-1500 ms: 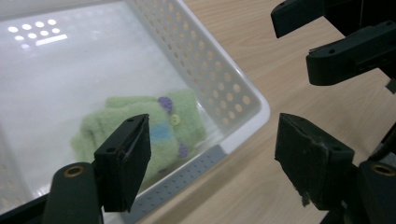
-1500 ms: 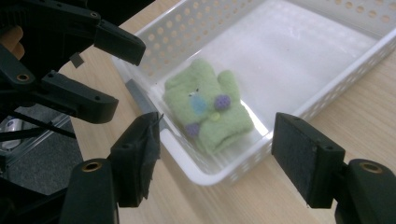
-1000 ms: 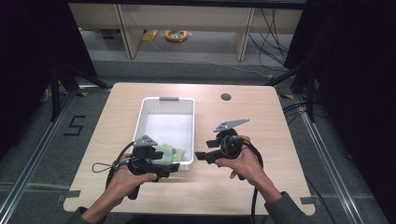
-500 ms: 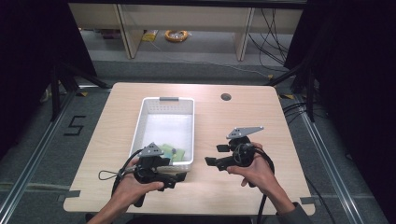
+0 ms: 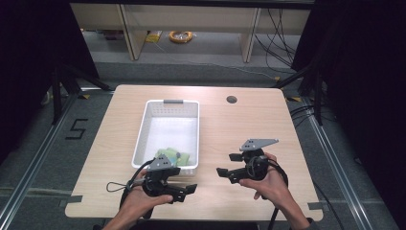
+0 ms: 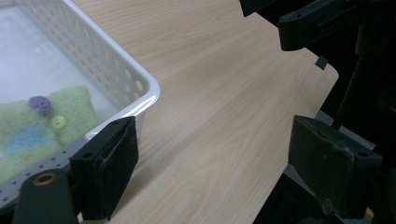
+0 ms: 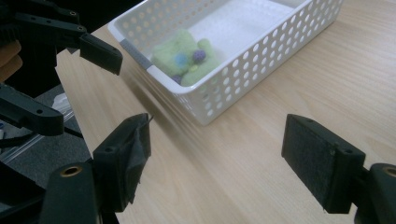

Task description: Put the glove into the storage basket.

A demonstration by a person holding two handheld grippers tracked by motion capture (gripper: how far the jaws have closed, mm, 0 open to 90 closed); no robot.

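Both grippers (image 5: 189,188) (image 5: 224,165) wide open, empty; green felt piece's (image 6: 28,130) buttons perhaps clearest close-up.

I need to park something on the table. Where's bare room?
Free: the tabletop between the white basket and the table's right edge, below the round hole; also the strip left of the basket. Crowded: the near edge, where the left gripper and right gripper hang, both open.
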